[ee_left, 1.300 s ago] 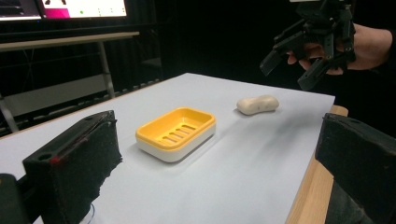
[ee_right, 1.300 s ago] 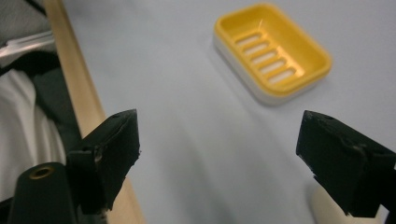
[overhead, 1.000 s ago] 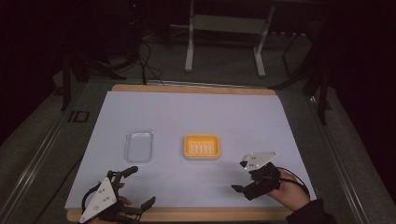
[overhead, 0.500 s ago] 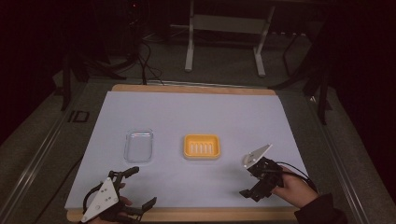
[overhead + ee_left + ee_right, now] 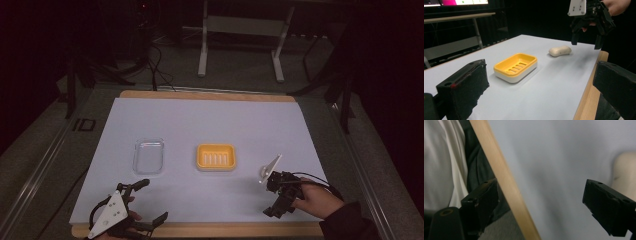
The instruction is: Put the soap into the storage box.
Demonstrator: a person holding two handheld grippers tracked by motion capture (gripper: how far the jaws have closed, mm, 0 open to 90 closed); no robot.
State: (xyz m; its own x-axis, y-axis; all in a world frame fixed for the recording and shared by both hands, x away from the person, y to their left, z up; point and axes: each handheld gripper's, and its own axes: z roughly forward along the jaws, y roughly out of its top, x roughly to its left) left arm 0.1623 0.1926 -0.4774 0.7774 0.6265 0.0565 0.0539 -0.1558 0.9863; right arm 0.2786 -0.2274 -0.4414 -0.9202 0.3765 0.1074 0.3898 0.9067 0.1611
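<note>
Since a second ago, the right gripper has shifted a little toward the near right part of the table and tipped so its grey plate now stands on edge; its jaws have just been opening, and nothing sits between them. In the right gripper view those jaws stand wide apart over the pale sheet and the wooden near edge of the table, with a cream soap bar at the right edge of the picture, beside one jaw and not pinched by it.

The left gripper rests at the near left of the table, much as it was, held in the person's left hand, its jaws spread wide with nothing between them. In the left gripper view the two black jaws frame the scene, and the right gripper hangs above the table at the far right, held in the person's right hand.

The soap bar lies flat on the sheet just below and beside that raised gripper, apart from it. Nearer the middle of the table sits an orange soap dish with a slotted floor, holding nothing. To its left, well apart, lies a clear plastic lid, flat on the sheet.

Beyond the table's far edge, metal stand legs and dark cables are seen on the floor.
</note>
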